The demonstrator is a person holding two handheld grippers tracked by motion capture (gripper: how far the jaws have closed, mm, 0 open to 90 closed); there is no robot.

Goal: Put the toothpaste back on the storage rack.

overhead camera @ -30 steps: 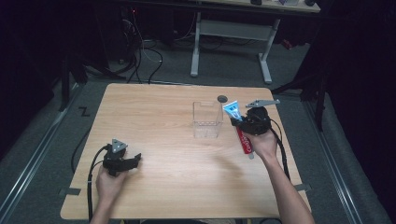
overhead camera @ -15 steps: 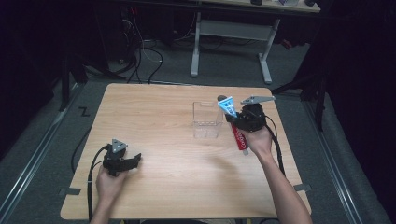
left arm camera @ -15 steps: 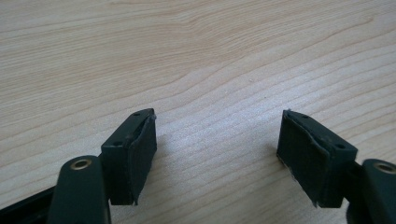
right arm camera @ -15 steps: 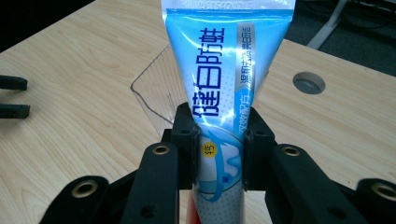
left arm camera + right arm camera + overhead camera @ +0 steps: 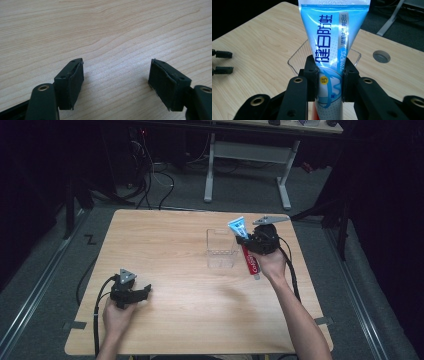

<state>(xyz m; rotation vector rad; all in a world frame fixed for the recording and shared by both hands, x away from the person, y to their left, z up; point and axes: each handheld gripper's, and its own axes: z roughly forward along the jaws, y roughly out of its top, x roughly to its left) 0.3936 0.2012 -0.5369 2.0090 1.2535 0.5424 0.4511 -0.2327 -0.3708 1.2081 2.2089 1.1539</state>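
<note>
Wooden table (image 5: pixel 175 245) under everything. Clear container (image 5: pixel 222 254) sits just beyond the right tongs (image 5: pixel 329 82), apparently empty, though the plastic is hard to read. Toothpaste tube (image 5: pixel 332 45) is clamped between the right tongs, crimped end pointing away. Left tongs (image 5: pixel 116 82) rest wide open, nothing between them.

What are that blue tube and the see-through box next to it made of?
The tube looks like soft glossy plastic: printed, flat-crimped at its end, pinched in the right gripper. The box seems clear hard plastic, perhaps acrylic: the wooden-looking table shows through its walls.
</note>
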